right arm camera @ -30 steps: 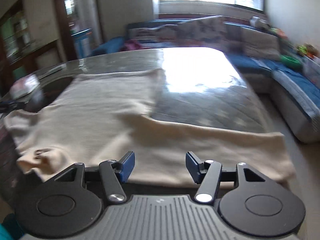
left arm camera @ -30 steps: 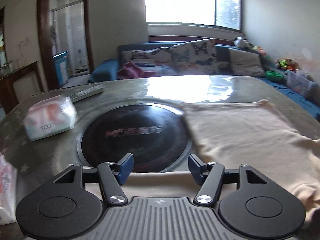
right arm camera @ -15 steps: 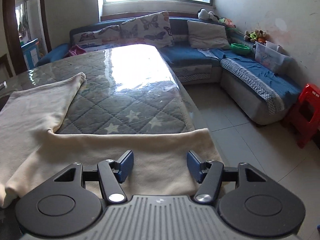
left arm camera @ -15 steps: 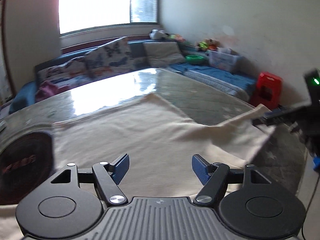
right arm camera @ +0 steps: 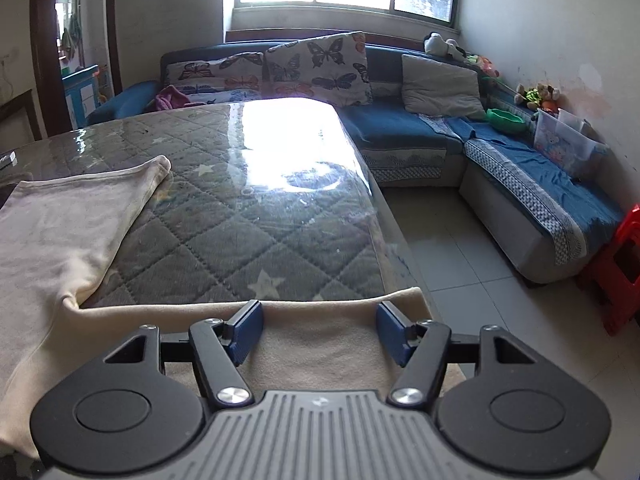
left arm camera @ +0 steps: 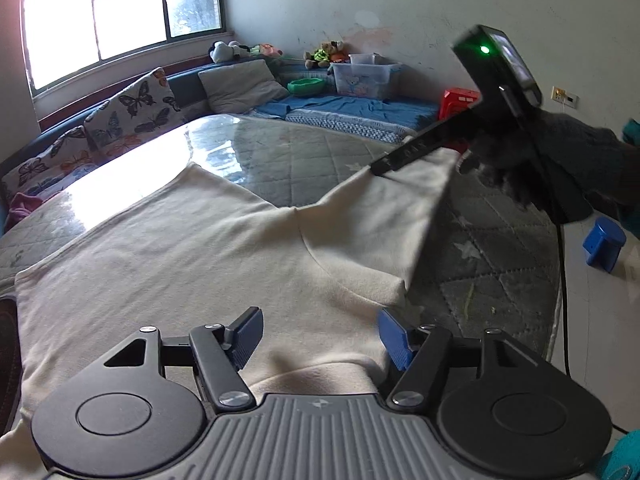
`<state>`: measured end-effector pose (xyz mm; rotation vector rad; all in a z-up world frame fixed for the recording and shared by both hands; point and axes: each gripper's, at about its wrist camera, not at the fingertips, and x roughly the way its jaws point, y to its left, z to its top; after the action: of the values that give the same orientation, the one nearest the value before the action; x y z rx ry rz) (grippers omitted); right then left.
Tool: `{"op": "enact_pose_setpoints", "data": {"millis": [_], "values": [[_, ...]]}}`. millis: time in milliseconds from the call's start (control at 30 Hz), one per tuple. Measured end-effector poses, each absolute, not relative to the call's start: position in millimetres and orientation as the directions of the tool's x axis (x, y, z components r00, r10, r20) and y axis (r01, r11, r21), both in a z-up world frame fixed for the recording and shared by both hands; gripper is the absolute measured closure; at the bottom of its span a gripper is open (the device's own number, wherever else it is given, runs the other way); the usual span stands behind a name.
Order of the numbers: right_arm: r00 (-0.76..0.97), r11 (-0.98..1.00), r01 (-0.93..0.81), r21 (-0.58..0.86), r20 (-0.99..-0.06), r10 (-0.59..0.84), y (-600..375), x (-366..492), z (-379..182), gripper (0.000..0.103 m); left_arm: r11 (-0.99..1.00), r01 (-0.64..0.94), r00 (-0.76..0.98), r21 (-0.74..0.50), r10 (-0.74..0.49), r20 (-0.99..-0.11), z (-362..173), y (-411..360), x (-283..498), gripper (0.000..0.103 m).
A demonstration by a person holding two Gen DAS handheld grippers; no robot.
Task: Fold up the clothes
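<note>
A cream long-sleeved garment [left arm camera: 180, 248] lies spread on the quilted, glass-topped table [left arm camera: 480, 280]. My left gripper [left arm camera: 320, 332] hovers over its near edge beside the sleeve seam; the jaws are closing, with cloth below them and nothing pinched. One sleeve [left arm camera: 380, 220] runs out to the right. My right gripper [right arm camera: 318, 330] sits over that sleeve's end [right arm camera: 168, 320] at the table's right edge, jaws opening, pads off the cloth. In the left wrist view a gloved hand [left arm camera: 560, 160] holds the right gripper [left arm camera: 378, 168], tips at the sleeve end.
The table's right edge [right arm camera: 384, 216] drops to a tiled floor. A blue sofa with butterfly cushions [right arm camera: 316, 68] runs behind and to the right. A red stool [right arm camera: 624, 268] and a blue object [left arm camera: 604, 250] stand on the floor. A dark round plate [left arm camera: 6, 360] shows at far left.
The left gripper swung right from the dark round plate across the garment and rolled. The right gripper slid right along the sleeve to its end by the table edge.
</note>
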<state>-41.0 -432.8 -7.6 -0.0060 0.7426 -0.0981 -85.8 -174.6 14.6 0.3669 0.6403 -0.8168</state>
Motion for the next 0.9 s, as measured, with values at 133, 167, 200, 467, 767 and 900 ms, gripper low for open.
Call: {"op": "enact_pose_setpoints", "data": {"millis": [133, 167, 200, 467, 767, 900], "values": [[0.744, 0.997, 0.072, -0.037, -0.664, -0.078, -433.9, -31.6, -9.6, 0.035, 0.639, 0.768, 0.505, 0.047, -0.558, -0.659, 14.2, -174.3, -83.5, 0.036], [0.746, 0.997, 0.072, -0.034, -0.661, -0.077, -434.7, -30.5, -10.2, 0.034, 0.639, 0.768, 0.505, 0.047, -0.558, -0.659, 14.0, -174.4, -83.4, 0.036], [0.749, 0.997, 0.073, -0.031, -0.659, -0.075, -435.7, -29.9, -10.5, 0.033, 0.638, 0.769, 0.505, 0.049, -0.558, -0.658, 13.8, -174.5, -83.5, 0.036], [0.766, 0.995, 0.077, -0.056, -0.636, -0.095, -432.2, -39.9, 1.0, 0.033, 0.648, 0.759, 0.517, 0.059, -0.546, -0.659, 14.5, -176.9, -83.0, 0.033], [0.765, 0.997, 0.063, -0.033, -0.640, -0.069, -422.5, -58.7, -8.3, 0.025, 0.692, 0.719, 0.555, 0.062, -0.518, -0.651, 14.8, -173.2, -81.5, 0.015], [0.776, 0.997, 0.071, -0.013, -0.628, -0.063, -422.7, -63.3, -6.0, 0.022, 0.721, 0.691, 0.584, 0.046, -0.520, -0.623, 24.1, -158.6, -86.0, 0.004]]}}
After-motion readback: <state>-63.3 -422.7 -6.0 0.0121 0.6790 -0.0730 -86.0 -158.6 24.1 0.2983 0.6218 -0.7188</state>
